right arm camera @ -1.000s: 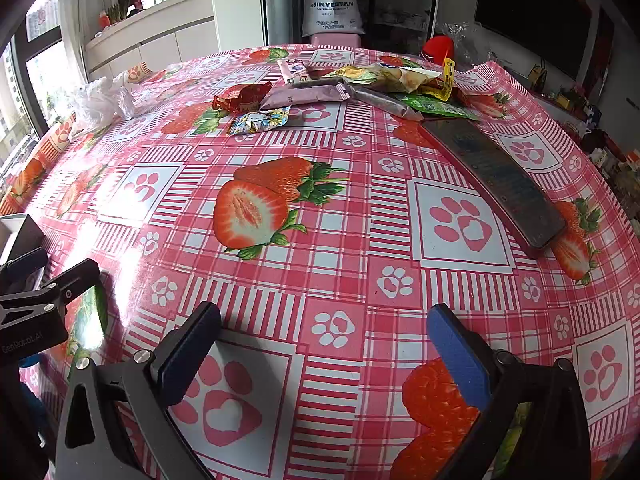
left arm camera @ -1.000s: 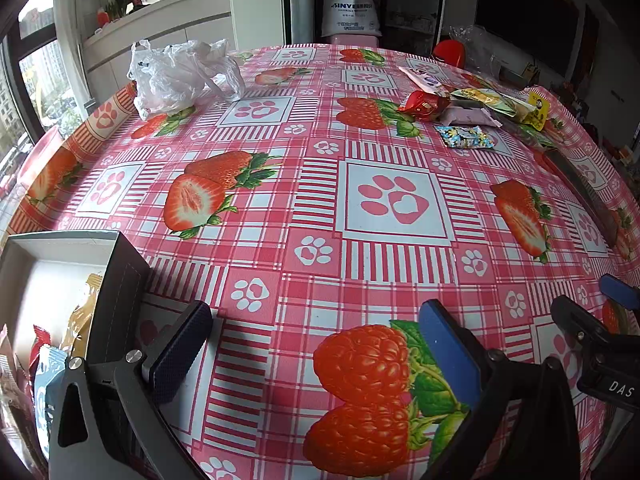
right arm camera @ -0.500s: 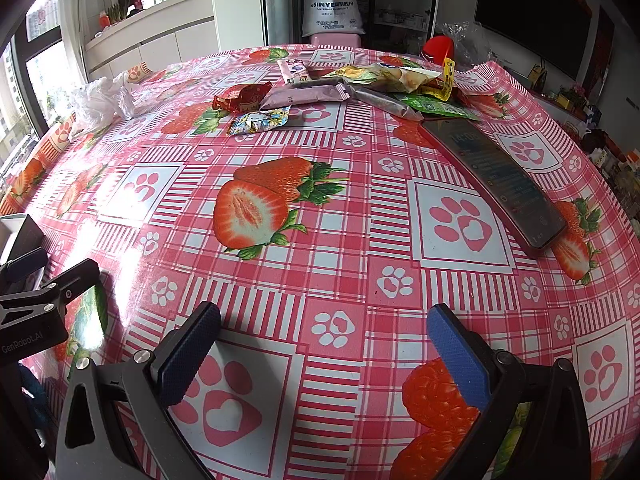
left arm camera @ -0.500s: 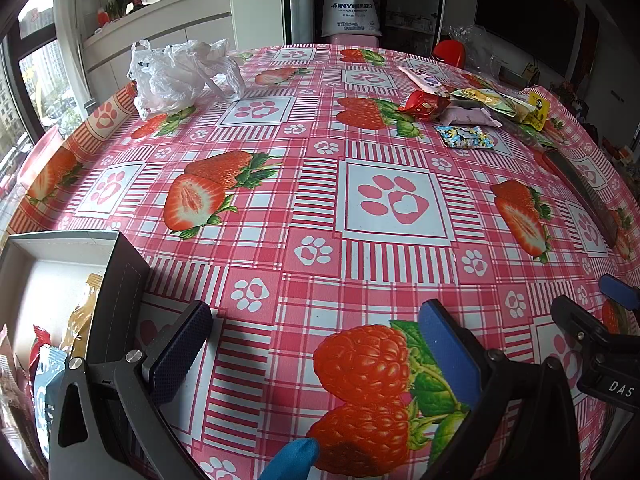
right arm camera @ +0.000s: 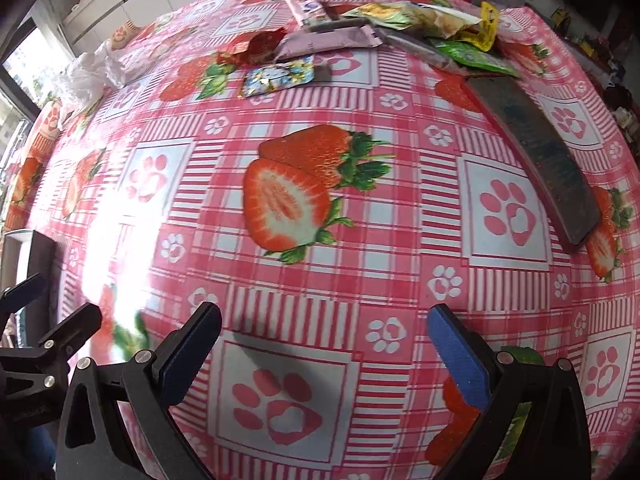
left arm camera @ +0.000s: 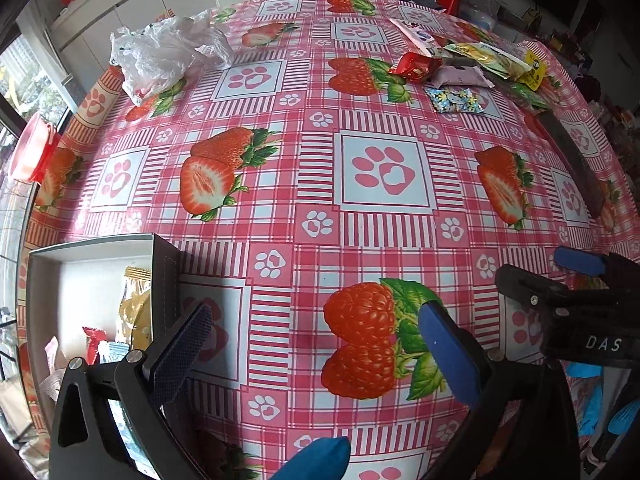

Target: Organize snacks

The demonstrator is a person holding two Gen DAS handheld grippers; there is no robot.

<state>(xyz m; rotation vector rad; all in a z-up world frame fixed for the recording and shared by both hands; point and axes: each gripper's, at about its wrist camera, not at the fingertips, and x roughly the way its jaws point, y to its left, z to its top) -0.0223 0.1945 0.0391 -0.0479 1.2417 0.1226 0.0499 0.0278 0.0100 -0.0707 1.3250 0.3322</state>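
Table (left arm camera: 384, 240): covered by a pink checked cloth with strawberry and paw prints.
Box (left arm camera: 164, 264): open, at the near left edge, several snack packets inside.
Dark lid (right arm camera: 536, 152): lies flat on the right side.
Plastic bag (left arm camera: 160, 52): crumpled, far left.
Snack pile (right arm camera: 360, 32): loose packets at the far end, well apart from the box.
Left gripper (left arm camera: 312, 348): jaws apart, empty, above the cloth beside the box.
Right gripper (right arm camera: 324, 344): jaws apart, empty.
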